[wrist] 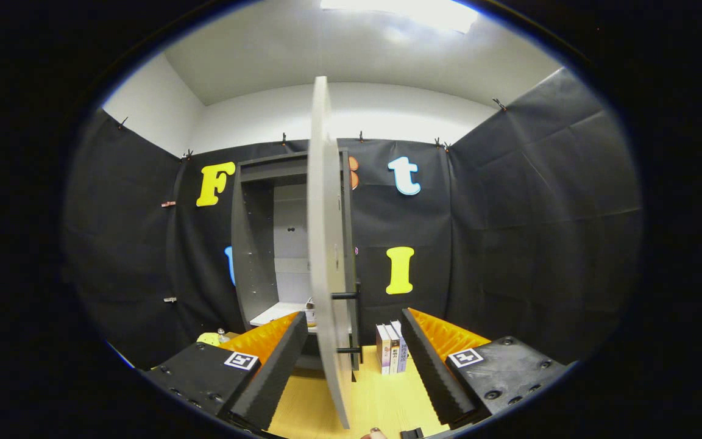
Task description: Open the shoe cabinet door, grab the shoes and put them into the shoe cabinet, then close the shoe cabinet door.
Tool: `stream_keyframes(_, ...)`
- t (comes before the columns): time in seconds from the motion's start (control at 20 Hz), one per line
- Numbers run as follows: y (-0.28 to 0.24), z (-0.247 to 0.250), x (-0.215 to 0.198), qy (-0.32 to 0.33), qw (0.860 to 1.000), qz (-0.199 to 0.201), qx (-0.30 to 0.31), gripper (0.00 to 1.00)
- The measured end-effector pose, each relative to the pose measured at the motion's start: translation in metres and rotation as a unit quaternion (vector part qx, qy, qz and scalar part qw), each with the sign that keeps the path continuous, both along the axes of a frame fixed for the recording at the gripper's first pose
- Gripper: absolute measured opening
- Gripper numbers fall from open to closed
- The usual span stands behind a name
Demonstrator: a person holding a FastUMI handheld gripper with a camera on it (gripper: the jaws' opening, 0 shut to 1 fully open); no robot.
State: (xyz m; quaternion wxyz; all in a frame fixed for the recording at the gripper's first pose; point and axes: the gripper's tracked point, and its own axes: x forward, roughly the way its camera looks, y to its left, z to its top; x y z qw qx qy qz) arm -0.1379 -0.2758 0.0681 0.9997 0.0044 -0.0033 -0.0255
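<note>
The cabinet door (pixel 326 256) is a smooth, matt board, pale on its face, with a dark matt bar handle (pixel 346 323) on its right side. The cabinet (pixel 253 244) behind it is dark matt board, and its inner back panel is pale and smooth. The table (pixel 381 399) shows a light wood-grain finish with a slight sheen. The gripper (pixel 351 360) stands open, the door edge between its ribbed, matt fingers (pixel 427 366). The books (pixel 391 347) beyond have smooth paper spines.
</note>
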Motion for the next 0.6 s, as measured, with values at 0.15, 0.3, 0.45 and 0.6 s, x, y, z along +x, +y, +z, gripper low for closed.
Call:
stream_keyframes(0.15, -0.018, -0.018, 0.023, 0.016, 1.000, 0.018, 0.016, 0.98)
stream_keyframes(0.3, -0.025, -0.026, 0.047, 0.017, 0.999, 0.038, 0.027, 0.98)
stream_keyframes(0.45, -0.018, -0.032, 0.063, 0.018, 0.998, 0.060, 0.030, 0.98)
stream_keyframes(0.6, -0.017, -0.033, 0.077, 0.016, 0.997, 0.067, 0.033, 0.97)
